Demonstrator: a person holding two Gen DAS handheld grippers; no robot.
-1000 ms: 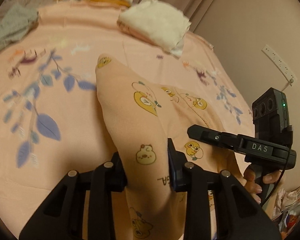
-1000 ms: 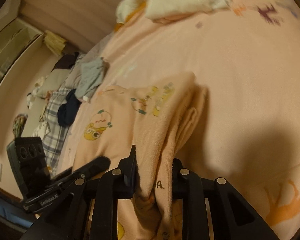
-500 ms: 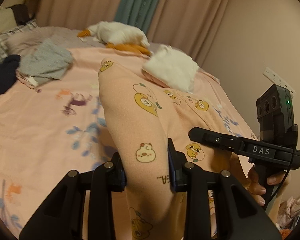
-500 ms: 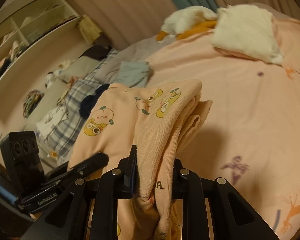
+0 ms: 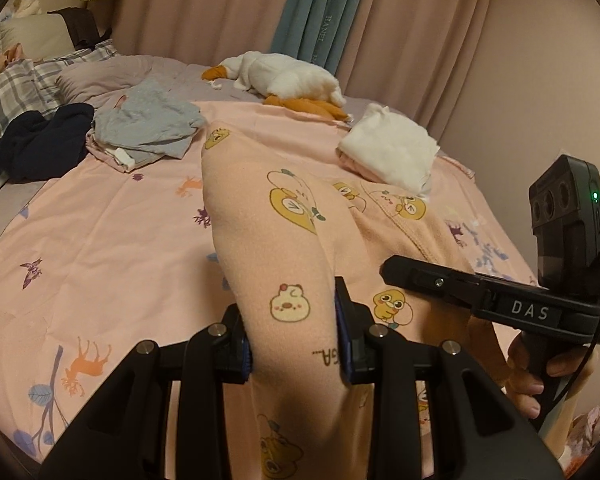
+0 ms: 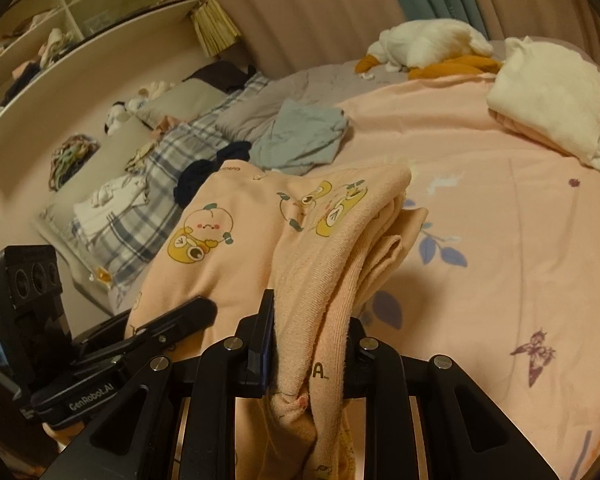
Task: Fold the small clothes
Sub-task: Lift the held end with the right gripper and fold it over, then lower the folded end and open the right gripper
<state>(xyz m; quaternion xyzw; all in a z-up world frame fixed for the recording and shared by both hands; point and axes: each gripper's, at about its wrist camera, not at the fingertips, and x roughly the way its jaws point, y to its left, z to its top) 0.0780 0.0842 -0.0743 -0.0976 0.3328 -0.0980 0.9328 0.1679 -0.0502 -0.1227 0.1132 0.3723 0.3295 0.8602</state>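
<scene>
Both grippers had carried the garment (image 5: 276, 248) up off the bedspread (image 5: 112, 248) since a second earlier, so more of the room showed behind it; the fold looked under way, with the cloth raised to swing over. Left gripper (image 5: 296, 340) pinched one bunched edge, pads tight on the printed fabric, angled down toward the bed. Right gripper (image 6: 312, 344) clamped the opposite edge, also tilted downward, its handle gripped by a hand (image 5: 540, 372). Between them the garment hung above the bedspread.
</scene>
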